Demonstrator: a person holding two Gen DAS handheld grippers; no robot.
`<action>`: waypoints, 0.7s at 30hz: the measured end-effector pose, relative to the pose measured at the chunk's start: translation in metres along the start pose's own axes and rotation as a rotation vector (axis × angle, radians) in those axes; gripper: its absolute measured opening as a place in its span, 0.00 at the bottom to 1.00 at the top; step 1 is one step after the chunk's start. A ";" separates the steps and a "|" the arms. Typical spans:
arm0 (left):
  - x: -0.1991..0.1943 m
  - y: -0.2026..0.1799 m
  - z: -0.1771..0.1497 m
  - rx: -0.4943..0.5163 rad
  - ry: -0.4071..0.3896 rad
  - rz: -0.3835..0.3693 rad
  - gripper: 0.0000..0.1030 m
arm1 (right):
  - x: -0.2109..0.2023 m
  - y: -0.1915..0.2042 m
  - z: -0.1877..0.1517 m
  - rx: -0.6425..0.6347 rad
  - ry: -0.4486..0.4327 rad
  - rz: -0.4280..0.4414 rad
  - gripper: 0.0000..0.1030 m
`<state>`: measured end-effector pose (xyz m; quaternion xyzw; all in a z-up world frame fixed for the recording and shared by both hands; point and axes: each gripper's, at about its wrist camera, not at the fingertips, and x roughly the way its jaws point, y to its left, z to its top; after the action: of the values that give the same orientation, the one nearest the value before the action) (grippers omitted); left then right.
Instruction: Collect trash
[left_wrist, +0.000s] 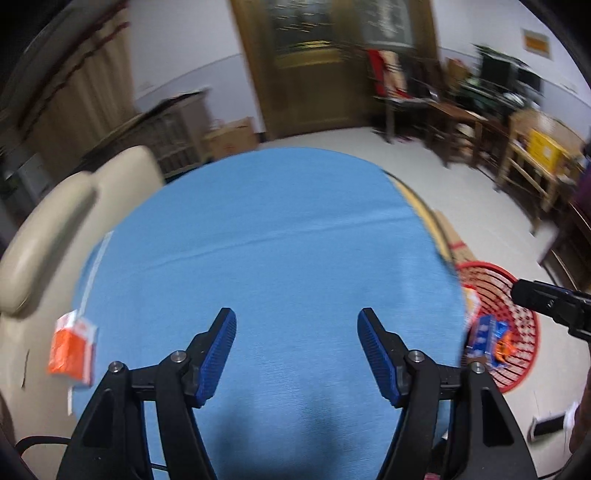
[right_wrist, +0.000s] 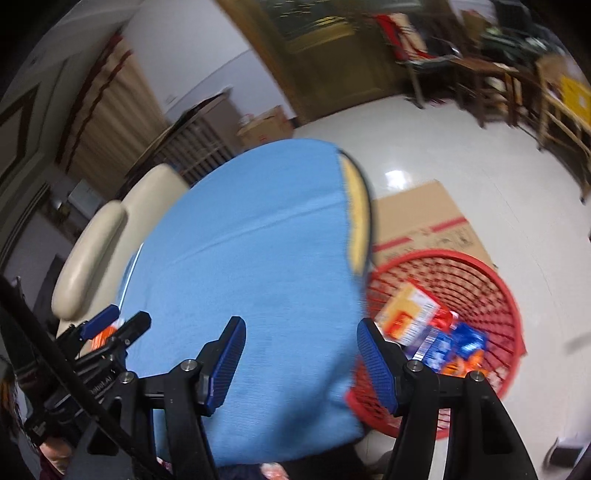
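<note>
Currently | both claws, left (left_wrist: 297, 354) and right (right_wrist: 301, 363), held agape, empty, over blue-clothed round counter (left_wrist: 266, 229) | orange-white packet (left_wrist: 72, 349) left at counter's left edge | red mesh basket (right_wrist: 491, 295) right, holding boxes | next: packet to be gripped.

Probably a home living room: beige sofa (left_wrist: 55, 229), wooden door (left_wrist: 306, 74), curtains (left_wrist: 74, 81).

No wording can be read anywhere in either view. The orange-and-white packet (left_wrist: 72, 345) at the edge of the blue-covered surface (left_wrist: 273, 240) carries print too blurred to make out. The boxes and wrappers in the red basket (right_wrist: 506, 295) show printed panels and what looks like a barcode, all illegible. The flattened cardboard (right_wrist: 421, 210) on the floor bears red stripes and smudged marks. White lettering on the left tongs' (right_wrist: 110, 325) black body is unreadable.
</note>
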<state>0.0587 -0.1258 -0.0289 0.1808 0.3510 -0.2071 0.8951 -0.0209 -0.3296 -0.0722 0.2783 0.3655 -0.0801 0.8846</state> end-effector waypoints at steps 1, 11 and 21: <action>-0.005 0.013 -0.002 -0.021 -0.015 0.025 0.75 | 0.002 0.011 0.001 -0.024 -0.002 0.003 0.65; -0.056 0.091 -0.022 -0.136 -0.091 0.226 0.76 | -0.006 0.114 -0.015 -0.260 -0.068 0.005 0.64; -0.113 0.114 -0.045 -0.182 -0.156 0.331 0.84 | -0.028 0.175 -0.052 -0.391 -0.112 -0.010 0.64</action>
<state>0.0152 0.0196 0.0403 0.1378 0.2633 -0.0382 0.9541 -0.0117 -0.1568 -0.0072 0.0947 0.3255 -0.0276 0.9404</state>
